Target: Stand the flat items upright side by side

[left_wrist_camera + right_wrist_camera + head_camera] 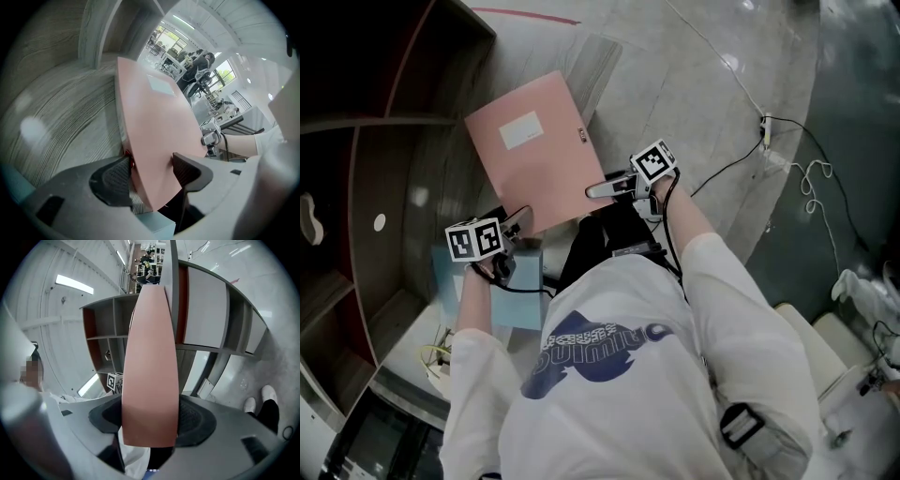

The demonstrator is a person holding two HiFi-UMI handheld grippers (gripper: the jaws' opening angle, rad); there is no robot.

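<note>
A pink folder [534, 150] with a white label [521, 130] is held tilted in front of the wooden shelf unit [394, 187]. My left gripper [517, 223] grips its lower left corner. In the left gripper view both pads [117, 173] press on the folder [154, 122]. My right gripper [598, 187] clamps the folder's right edge. In the right gripper view the folder [150, 371] fills the gap between the pads [190, 418], seen edge-on. A light blue flat item [511, 300] lies flat below my left gripper, and its corner [159, 227] shows in the left gripper view.
The shelf unit has several open compartments [105, 324] with upright dividers. Cables [806, 178] trail over the grey floor at the right. A bundle of yellowish wires [436, 356] sits near the lower left. White equipment [853, 375] stands at the lower right.
</note>
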